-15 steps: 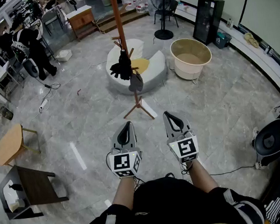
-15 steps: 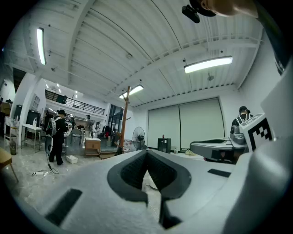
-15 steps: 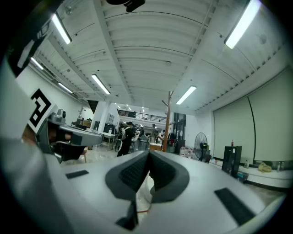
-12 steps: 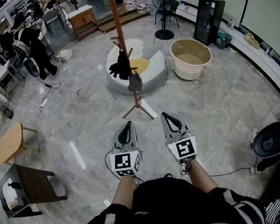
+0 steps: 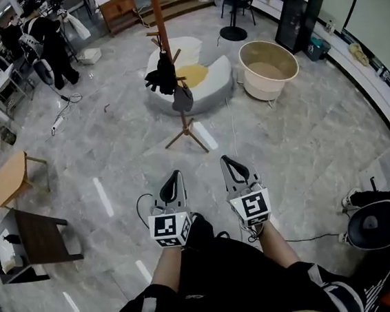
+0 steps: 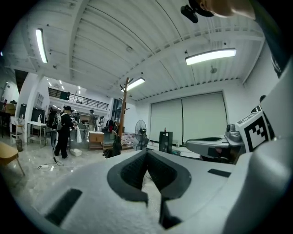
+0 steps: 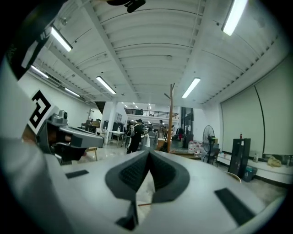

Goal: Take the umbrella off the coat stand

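Head view: left tongs [image 5: 174, 178] and right tongs [image 5: 230, 163] side by side low in the frame, level, pointing across the grey marble floor [image 5: 297, 141] toward the coat stand [image 5: 159, 17]. Both clenched, nothing in either, well apart from the stand. Umbrella [image 5: 161, 76], black and folded, hanging on the stand's orange-brown pole, with a grey pouch-like thing [image 5: 182, 99] just below it. Behind the stand, a white curved seat [image 5: 219, 87]; to its right, a round beige tub [image 5: 267, 68]. Far left, a wooden stool [image 5: 9, 179] and a dark chair [image 5: 41, 238].

Left gripper view: left tongs [image 6: 147, 155] with dark padded tips pressed together, empty. Coat stand [image 6: 122, 109] upright far ahead, left of the tips, the umbrella [image 6: 112, 147] only a small dark shape against its lower part. Further left, a person in dark clothes [image 6: 63, 131]; right of the pole, a standing fan [image 6: 140, 132]; at the right, the right tongs [image 6: 194, 145].

Right gripper view: right tongs [image 7: 149, 155] likewise closed tip to tip on nothing. Coat stand [image 7: 171, 114] far ahead, just right of the tips; umbrella too small to pick out. Left tongs [image 7: 94, 139] at the left; fan [image 7: 208, 137] and a black cabinet [image 7: 241, 155] at the right.
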{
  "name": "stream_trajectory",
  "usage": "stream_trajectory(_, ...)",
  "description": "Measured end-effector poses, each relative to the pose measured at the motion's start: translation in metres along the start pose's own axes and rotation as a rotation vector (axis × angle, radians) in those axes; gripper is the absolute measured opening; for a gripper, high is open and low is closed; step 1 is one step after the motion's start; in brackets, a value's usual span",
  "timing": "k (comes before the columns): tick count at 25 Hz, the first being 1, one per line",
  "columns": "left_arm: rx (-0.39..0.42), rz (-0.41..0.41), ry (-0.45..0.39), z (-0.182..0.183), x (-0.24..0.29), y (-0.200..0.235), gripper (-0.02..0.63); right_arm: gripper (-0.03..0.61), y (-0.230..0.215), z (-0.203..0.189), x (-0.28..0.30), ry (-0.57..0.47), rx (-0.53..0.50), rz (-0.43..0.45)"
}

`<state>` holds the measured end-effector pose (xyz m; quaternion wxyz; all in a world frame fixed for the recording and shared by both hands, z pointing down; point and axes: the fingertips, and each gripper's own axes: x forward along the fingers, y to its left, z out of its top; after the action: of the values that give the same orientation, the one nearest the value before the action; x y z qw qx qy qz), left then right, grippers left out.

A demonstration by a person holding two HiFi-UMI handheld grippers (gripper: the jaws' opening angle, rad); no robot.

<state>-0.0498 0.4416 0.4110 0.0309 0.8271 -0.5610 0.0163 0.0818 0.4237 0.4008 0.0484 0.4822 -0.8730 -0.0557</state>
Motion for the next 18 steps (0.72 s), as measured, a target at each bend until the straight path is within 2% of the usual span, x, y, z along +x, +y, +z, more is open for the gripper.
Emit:
stream_trajectory(7, -0.023, 0.016, 0.038, -0.018, 0.014, 0.002, 0.0, 0.005, -0.007, -0.015, 0.007, 0.029, 0.03, 0.015)
stream_trajectory(8, -0.024, 0.024, 0.038, -0.018, 0.018, 0.005, 0.033, 0.005, -0.008, -0.016, 0.009, 0.026, 0.029, 0.017)
stream_trajectory(10, -0.03, 0.035, 0.046, -0.02, 0.028, 0.013, 0.14, 0.005, -0.012, -0.018, 0.015, 0.02, 0.04, 0.012)
stream_trajectory(13, -0.041, 0.044, 0.062, -0.023, 0.047, 0.024, 0.247, 0.005, -0.023, -0.025, 0.026, 0.029, 0.053, 0.008)
stream_trajectory(18, -0.042, 0.04, 0.082, -0.027, 0.079, 0.046, 0.351, 0.005, -0.038, -0.03, 0.056, 0.039, 0.064, 0.012)
